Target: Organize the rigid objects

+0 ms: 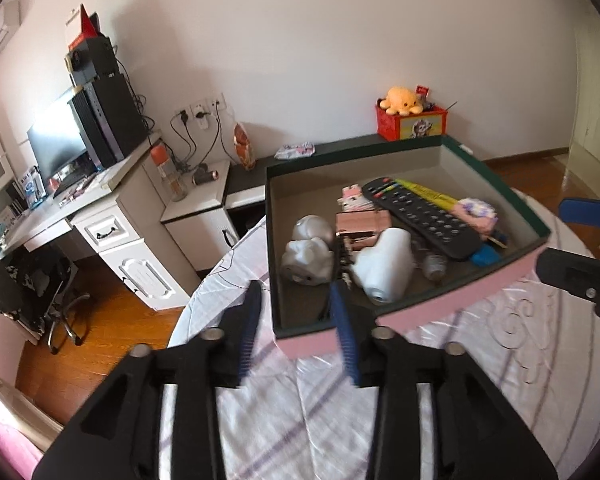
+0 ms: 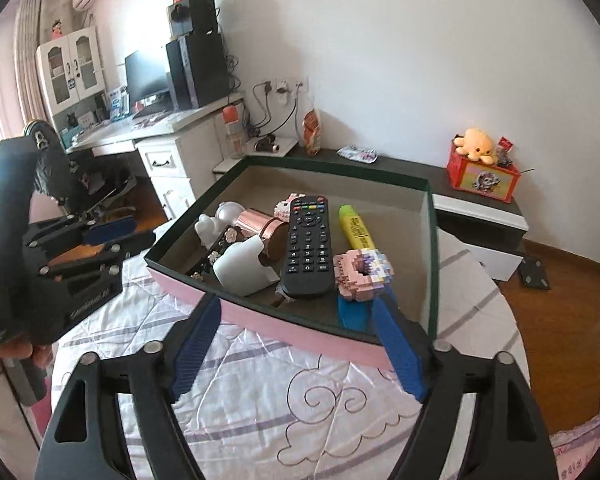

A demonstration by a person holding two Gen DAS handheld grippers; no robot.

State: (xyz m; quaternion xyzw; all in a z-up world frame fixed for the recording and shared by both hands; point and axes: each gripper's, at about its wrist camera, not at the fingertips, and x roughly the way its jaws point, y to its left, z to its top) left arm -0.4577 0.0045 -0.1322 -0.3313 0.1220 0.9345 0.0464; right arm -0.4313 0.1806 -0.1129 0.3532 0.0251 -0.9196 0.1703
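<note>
Box on the bed, things packed inside it.

The box [image 2: 260, 322] lies on the bed [image 2: 260, 400], with a desk [image 2: 156, 128] far left and a low cabinet [image 2: 480, 208] behind. In the box, the remote [image 2: 309, 240] lies in the middle, running near to far. Left of it lie a can [image 2: 262, 222], a cup [image 2: 244, 266] nearer, and a figurine [image 2: 216, 222] farther left. Right of the remote lies a marker [image 2: 354, 226]; a block toy [image 2: 362, 272] sits just near it, touching the remote. The left gripper [image 1: 296, 320] straddles the box's near left corner; the right gripper [image 2: 300, 344] straddles its near wall.
</note>
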